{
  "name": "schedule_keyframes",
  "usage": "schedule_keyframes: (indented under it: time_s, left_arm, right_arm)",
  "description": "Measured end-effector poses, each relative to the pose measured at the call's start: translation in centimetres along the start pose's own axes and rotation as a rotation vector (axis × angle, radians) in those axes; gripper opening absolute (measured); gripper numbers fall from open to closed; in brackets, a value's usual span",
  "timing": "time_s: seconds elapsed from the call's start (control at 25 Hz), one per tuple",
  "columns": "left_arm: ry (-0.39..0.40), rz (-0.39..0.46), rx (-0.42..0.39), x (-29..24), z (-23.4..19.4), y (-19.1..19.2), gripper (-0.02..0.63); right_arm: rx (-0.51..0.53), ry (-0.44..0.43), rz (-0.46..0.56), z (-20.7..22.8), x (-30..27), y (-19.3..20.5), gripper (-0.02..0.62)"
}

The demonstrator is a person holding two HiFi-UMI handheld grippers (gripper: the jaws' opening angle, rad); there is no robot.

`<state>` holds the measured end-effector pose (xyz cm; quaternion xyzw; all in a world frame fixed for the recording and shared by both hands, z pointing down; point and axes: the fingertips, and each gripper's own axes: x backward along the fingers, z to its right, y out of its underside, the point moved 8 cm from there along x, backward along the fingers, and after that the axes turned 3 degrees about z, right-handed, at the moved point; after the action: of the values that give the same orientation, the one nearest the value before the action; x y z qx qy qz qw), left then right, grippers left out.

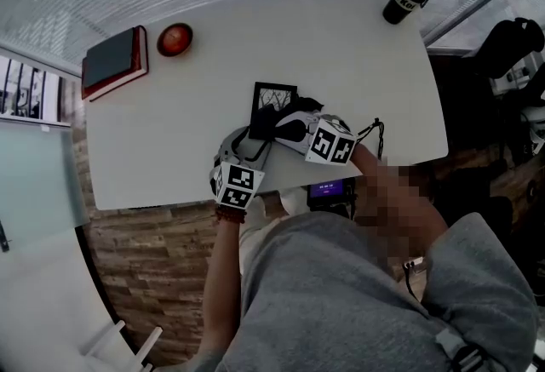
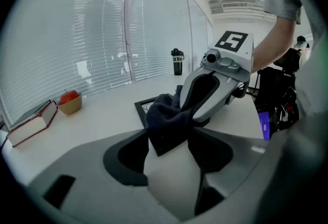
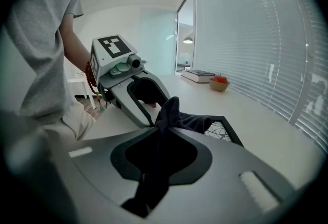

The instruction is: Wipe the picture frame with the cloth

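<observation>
Beneath the dark cloth [image 1: 272, 119], much of the picture frame [image 1: 274, 95] lies hidden.

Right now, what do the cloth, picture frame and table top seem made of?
The cloth looks like soft dark fabric, matte; it bunches and drapes. The picture frame: black, rigid, straight-edged, wood or plastic, can't tell. The table top: white, smooth, faintly glossy, probably laminate.

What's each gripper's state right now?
Left gripper: closed on the picture frame corner.
Right gripper: closed on the cloth.
</observation>
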<state>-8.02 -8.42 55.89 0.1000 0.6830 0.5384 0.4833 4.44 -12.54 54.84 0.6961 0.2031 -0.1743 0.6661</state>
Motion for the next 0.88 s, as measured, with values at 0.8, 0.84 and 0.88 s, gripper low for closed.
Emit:
schedule_keyframes:
  time_s: [0.8, 0.84, 0.88]
  left_arm:
    - [0.002, -0.001, 0.0, -0.14, 0.26, -0.16, 0.247]
    - [0.002, -0.001, 0.0, -0.13, 0.26, -0.17, 0.247]
    - [0.003, -0.001, -0.002, -0.17, 0.24, -0.19, 0.247]
  right_arm:
    - [-0.135, -0.21, 0.058, -0.27, 0.83, 0.06, 0.066]
    - [-0.163, -0.228, 0.062, -0.22, 0.9, 0.02, 0.066]
    - [-0.203, -0.25, 0.067, -0.09, 1.0, 0.03, 0.067]
